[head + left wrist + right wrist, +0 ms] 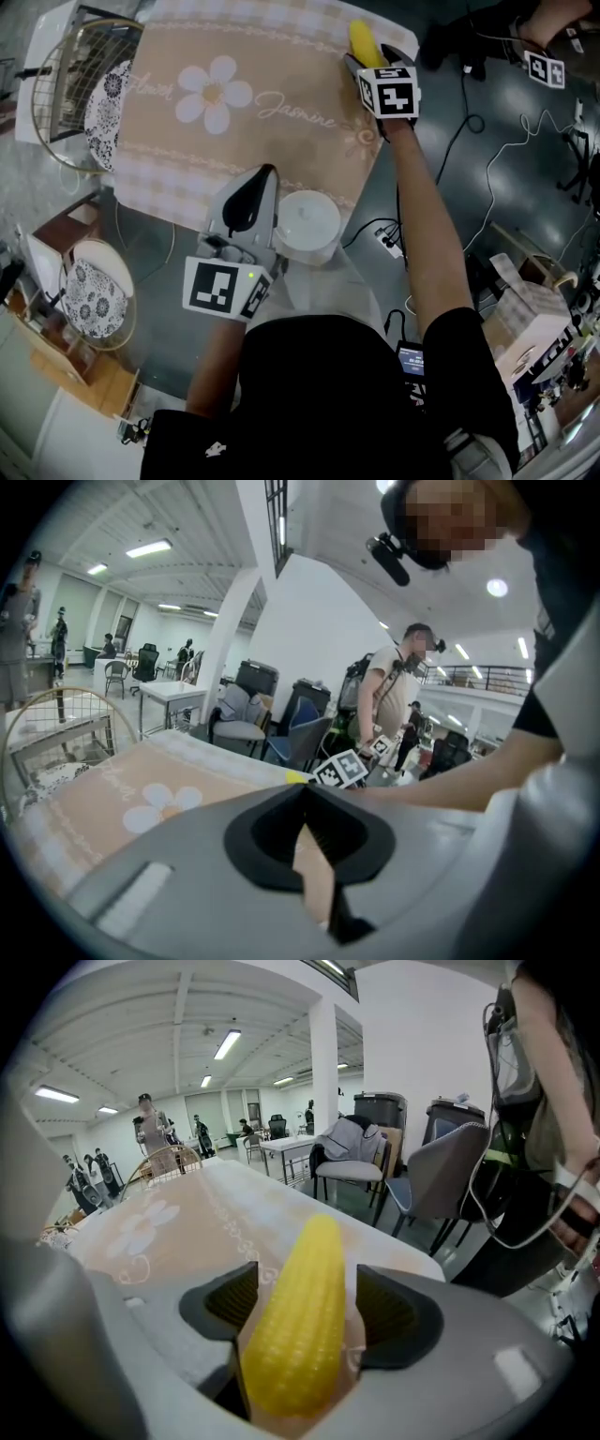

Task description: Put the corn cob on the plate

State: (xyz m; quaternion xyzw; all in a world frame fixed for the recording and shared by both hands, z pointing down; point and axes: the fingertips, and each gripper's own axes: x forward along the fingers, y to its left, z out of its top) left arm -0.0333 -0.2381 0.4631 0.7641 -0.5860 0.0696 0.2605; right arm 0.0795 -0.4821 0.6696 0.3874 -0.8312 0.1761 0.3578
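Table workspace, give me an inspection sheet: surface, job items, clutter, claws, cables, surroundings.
Surface: table under a tan flower-print cloth.
Job's things: corn cob lying at the cloth's far right corner; white round dish at the near edge.
Clutter: nothing seen on the cloth.
Claws: right claw open, astride the cob, pads not pressing; left claw shut, empty, over the near edge.
Cables: black and white leads and a power strip on the floor, right of the table.
Surroundings: wire rack holding a patterned plate at left; second patterned plate lower left, off the table; chairs and people beyond.
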